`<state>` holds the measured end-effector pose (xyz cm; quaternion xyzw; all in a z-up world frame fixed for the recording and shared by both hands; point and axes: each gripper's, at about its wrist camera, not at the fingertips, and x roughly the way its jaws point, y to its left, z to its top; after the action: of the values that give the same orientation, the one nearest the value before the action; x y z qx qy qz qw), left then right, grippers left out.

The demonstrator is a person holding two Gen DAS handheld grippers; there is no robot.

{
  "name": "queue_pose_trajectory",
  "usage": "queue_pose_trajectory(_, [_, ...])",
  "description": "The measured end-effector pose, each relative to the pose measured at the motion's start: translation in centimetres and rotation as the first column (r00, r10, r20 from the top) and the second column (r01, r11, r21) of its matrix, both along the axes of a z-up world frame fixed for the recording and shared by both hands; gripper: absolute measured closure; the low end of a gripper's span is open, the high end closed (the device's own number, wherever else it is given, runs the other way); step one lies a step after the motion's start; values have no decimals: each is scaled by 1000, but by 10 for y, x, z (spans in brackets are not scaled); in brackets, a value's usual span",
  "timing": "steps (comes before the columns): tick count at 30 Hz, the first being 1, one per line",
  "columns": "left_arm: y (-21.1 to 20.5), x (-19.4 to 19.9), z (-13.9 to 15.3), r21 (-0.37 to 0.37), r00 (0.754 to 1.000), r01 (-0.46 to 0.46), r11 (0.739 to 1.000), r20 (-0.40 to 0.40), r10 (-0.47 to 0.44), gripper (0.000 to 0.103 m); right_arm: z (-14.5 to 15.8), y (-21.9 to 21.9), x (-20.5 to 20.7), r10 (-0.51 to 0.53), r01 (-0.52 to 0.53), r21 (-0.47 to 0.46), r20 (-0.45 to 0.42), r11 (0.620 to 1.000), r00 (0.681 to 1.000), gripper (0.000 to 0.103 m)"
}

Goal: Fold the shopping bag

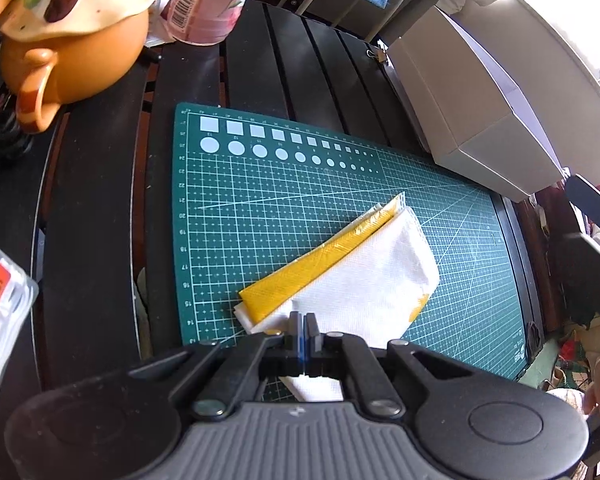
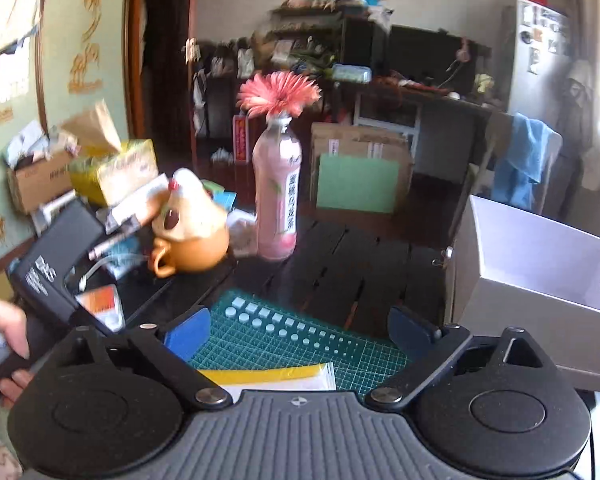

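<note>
The folded shopping bag (image 1: 364, 276), white with a yellow band, lies on the green cutting mat (image 1: 260, 208). My left gripper (image 1: 302, 322) is shut, its fingers together at the bag's near edge; whether it pinches the bag I cannot tell. A white part of the bag shows under the gripper body. In the right wrist view the bag (image 2: 284, 376) lies just below my right gripper (image 2: 300, 330), which is open and empty above the mat (image 2: 300, 344).
An orange teapot (image 1: 60, 60) and a pink bottle (image 1: 208, 0) stand at the table's far left. A white box (image 1: 480, 100) stands right of the mat. A plastic packet (image 1: 0, 320) is at the left. The teapot (image 2: 188, 236), bottle (image 2: 278, 196) and box (image 2: 540, 280) also show in the right view.
</note>
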<state>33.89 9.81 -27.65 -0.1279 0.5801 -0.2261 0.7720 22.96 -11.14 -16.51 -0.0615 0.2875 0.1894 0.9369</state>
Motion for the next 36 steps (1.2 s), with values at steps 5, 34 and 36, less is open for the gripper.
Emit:
queue_pose_trajectory(5, [1,0,0,-5,1000,3,1000,-1,-3,100,-18,-1,21,12,6,78,-225,997,974,50])
queue_pose_trajectory(34, [-20,-16,16,-3,996,69,998,-57,-69,85,-85,37,102,-91,-74,-189,-733,979,674,101])
queue_pose_trajectory(36, [-27,-18,13,48,996,79,996,-54,-76,89,-86,35,101,-92,-71,-187,-738,980,669,101])
